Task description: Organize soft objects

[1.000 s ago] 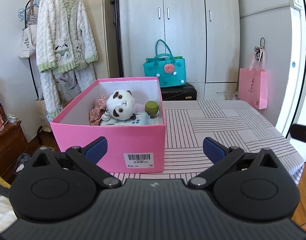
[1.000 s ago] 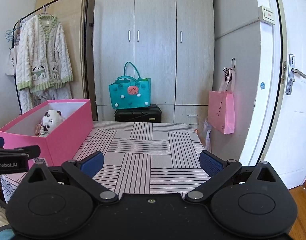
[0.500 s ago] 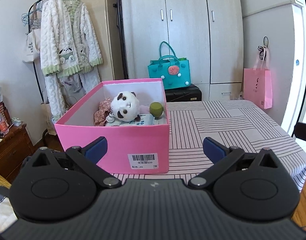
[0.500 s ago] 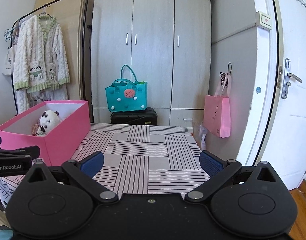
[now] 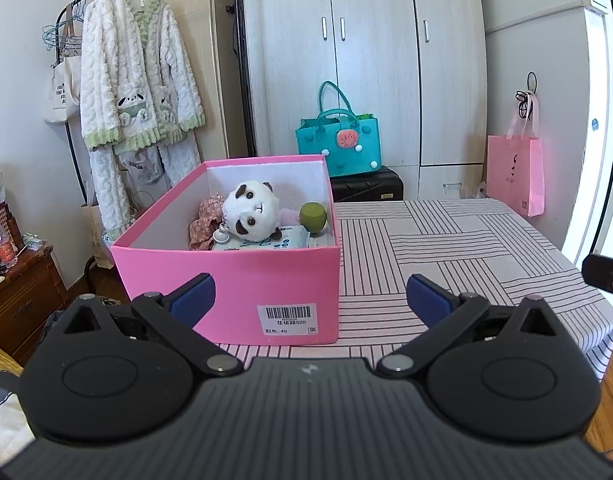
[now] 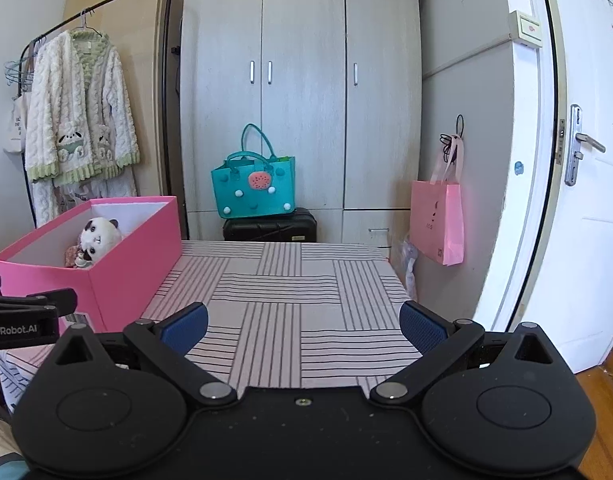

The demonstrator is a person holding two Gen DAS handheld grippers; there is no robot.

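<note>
Left gripper (image 5: 310, 298): released, jaws spread wide, nothing between them, held low in front of the box's near wall.
Right gripper (image 6: 302, 326): released, jaws wide apart, empty, over the bare striped part of the table.
Pink box (image 5: 234, 288): open-topped, on the left part of the table (image 5: 446, 256), barcode label on the near wall.
Panda plush (image 5: 252, 211): inside the box, lying on a tissue pack (image 5: 262, 244).
Green ball (image 5: 312, 218): in the box, right of the panda.
Floral cloth (image 5: 204, 224): in the box, left of the panda.
</note>
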